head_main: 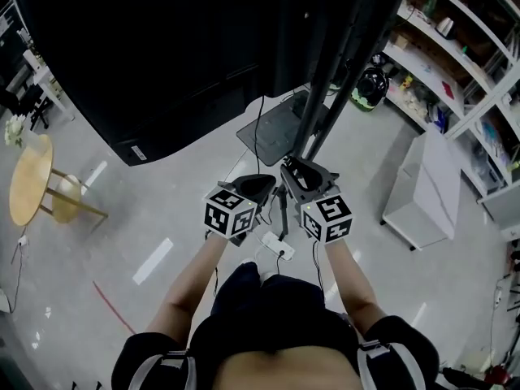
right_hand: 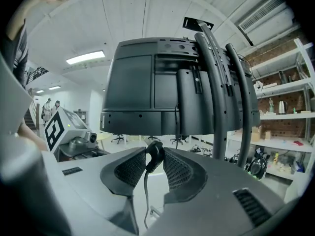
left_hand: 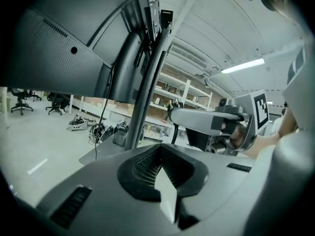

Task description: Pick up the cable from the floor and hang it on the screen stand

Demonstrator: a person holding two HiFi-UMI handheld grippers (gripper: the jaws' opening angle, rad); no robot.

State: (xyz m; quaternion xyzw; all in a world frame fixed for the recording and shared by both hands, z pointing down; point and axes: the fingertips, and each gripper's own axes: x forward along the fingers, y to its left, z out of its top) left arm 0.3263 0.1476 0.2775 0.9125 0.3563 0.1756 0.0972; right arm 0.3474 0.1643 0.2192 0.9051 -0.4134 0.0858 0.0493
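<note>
My right gripper (right_hand: pixel 153 154) is shut on a thin black cable (right_hand: pixel 145 191), which hangs down from between its pads. In the head view the right gripper (head_main: pixel 292 171) is raised close to the screen stand's poles (head_main: pixel 335 63), and the cable (head_main: pixel 283 211) drops toward a white power strip (head_main: pixel 275 246) on the floor. The big black screen (head_main: pixel 162 55) shows its back (right_hand: pixel 162 87) just ahead, with the stand poles (right_hand: pixel 219 92) to its right. My left gripper (left_hand: pixel 160 149) has its tips together with nothing seen between them. It is level with the right one (left_hand: pixel 197 117), left of it (head_main: pixel 257 185).
The stand's flat base (head_main: pixel 280 128) lies on the floor ahead. A round wooden table (head_main: pixel 28 181) stands at the left and a white cabinet (head_main: pixel 422 189) at the right. Shelving (head_main: pixel 463 63) lines the right wall, with a helmet (head_main: pixel 370 88) on the floor near it.
</note>
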